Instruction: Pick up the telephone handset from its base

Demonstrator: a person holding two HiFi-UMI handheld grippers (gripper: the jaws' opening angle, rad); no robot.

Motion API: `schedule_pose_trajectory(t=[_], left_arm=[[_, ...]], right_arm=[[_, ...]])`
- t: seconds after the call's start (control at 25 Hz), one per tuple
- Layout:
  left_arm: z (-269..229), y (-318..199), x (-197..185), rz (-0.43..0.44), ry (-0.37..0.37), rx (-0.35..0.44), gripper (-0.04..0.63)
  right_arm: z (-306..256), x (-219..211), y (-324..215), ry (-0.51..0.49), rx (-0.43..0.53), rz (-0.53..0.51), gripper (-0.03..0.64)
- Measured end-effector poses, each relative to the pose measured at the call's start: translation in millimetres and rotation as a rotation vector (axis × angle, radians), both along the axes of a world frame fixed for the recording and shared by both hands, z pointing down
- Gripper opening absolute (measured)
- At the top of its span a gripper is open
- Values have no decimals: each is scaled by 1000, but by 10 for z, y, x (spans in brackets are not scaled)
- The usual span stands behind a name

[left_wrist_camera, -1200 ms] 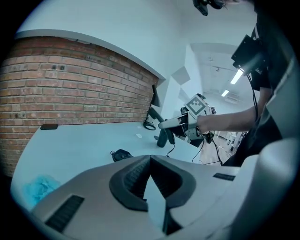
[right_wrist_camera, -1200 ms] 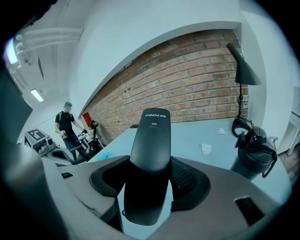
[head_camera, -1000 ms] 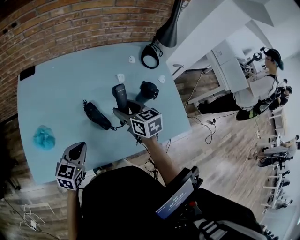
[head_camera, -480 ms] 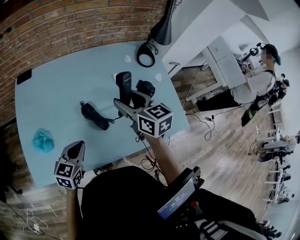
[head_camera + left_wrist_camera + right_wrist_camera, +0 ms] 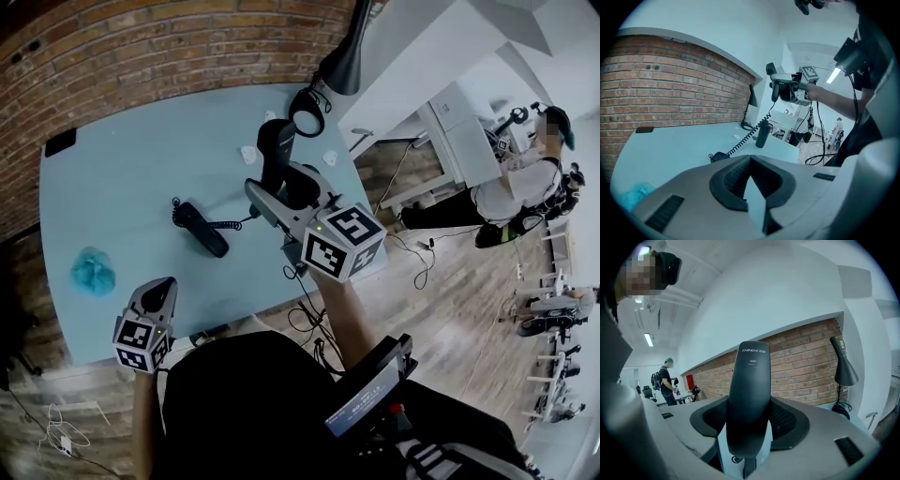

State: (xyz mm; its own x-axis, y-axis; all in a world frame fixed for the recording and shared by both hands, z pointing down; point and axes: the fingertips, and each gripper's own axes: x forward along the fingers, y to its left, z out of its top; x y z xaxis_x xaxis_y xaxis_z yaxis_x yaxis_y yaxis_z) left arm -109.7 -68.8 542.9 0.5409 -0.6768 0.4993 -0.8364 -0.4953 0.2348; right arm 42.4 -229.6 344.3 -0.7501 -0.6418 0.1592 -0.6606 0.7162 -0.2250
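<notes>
So, table: pale blue rectangular tabletop (image 5: 122, 169) set against a red brick wall — everything else sits on or over it.
Right gripper: grey two-jaw gripper (image 5: 281, 192) held over the table's two o'clock part, with its jaws wide but clamped on the handset's sides.
Left gripper: matching grey gripper (image 5: 161, 292) at the table's near edge, seven o'clock in the head view, with its jaws pressed together on nothing.
Handset: black plastic telephone handset (image 5: 751, 380), upright between the right pads and clear of the tabletop.
Base: black oblong telephone base (image 5: 202, 228) on the table, at eight o'clock from the handset and well apart from it.
Cord: black coiled cord (image 5: 745, 139) slanting from the base up to the handset.
Progress: the lift looks done — the handset is off its base, and little seems left but to hold it steady.
</notes>
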Motion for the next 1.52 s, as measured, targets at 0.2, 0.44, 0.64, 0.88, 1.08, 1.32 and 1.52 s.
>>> schedule_pose_trajectory(t=[0.2,0.44,0.64,0.88,1.08,1.32,1.52], left_arm=[[-8,3,-29,-3,1,5,17],[-26,45,-35,-9,0,13,17],[-7,53,-43,-9,2,9,17],[-2,92,-62,-5,1,-1,17],[21,126,-68,-1,-2,-7,17],[20,168,-41,7,-3,-7,17],[28,189,-52,2,-4,-2,17]], right_arm=[[-334,-60,59,-42,66,-13,252],[-612,-199,282,-74,120,-68,252],[-528,-372,558,-115,87,-154,252],[-78,-480,766,-105,-2,-198,250],[283,-555,878,-89,-83,-215,250],[574,-651,1024,-89,-145,-245,250],[865,-697,1080,-85,-193,-255,250]])
